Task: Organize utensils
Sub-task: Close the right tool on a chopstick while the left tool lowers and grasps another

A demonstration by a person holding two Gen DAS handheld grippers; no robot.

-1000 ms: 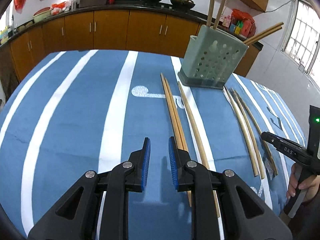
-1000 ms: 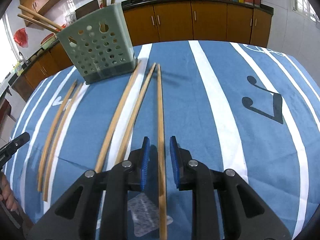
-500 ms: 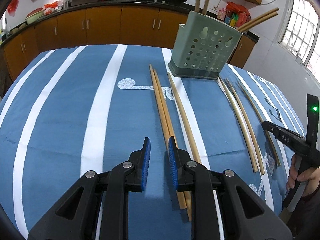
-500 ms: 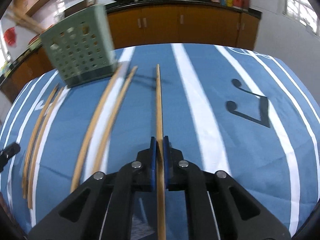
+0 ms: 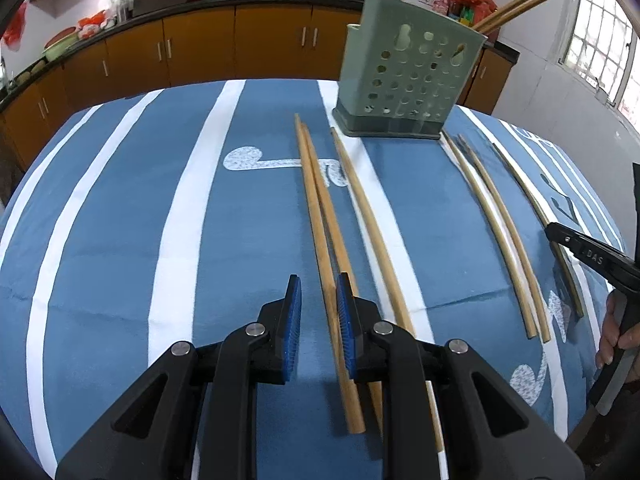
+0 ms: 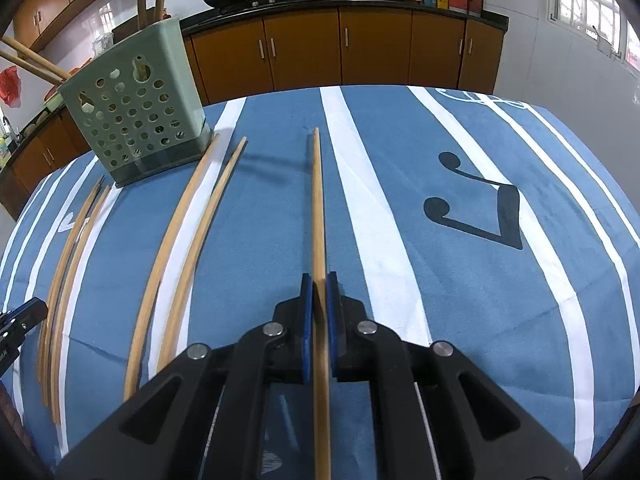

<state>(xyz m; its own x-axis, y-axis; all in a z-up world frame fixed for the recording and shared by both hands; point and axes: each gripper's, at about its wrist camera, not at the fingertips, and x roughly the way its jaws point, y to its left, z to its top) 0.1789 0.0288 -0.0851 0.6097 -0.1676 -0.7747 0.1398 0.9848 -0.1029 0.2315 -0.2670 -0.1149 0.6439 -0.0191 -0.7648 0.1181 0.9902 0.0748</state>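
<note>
In the left wrist view my left gripper [image 5: 319,296] is open and low over the blue striped cloth. A wooden chopstick [image 5: 316,208] runs between its blue pads, close to the right one, and a second chopstick [image 5: 334,216] passes under the right finger. My right gripper [image 6: 318,284] is shut on a single chopstick [image 6: 317,200] that points straight ahead. The same right gripper [image 5: 588,254] shows at the right edge of the left wrist view. A green perforated utensil holder [image 5: 408,76] [image 6: 136,108] stands at the far end with several chopsticks in it.
More loose chopsticks lie on the cloth: one [image 5: 370,220] just right of my left gripper and a pair [image 6: 188,232] between the two grippers. A hand [image 5: 616,336] grips the right tool. Brown cabinets [image 6: 304,52] line the back wall.
The right jaws closed on the chopstick that lay between them. The left gripper shifted right, so the chopstick that lay beside its right finger now lies between its pads.
</note>
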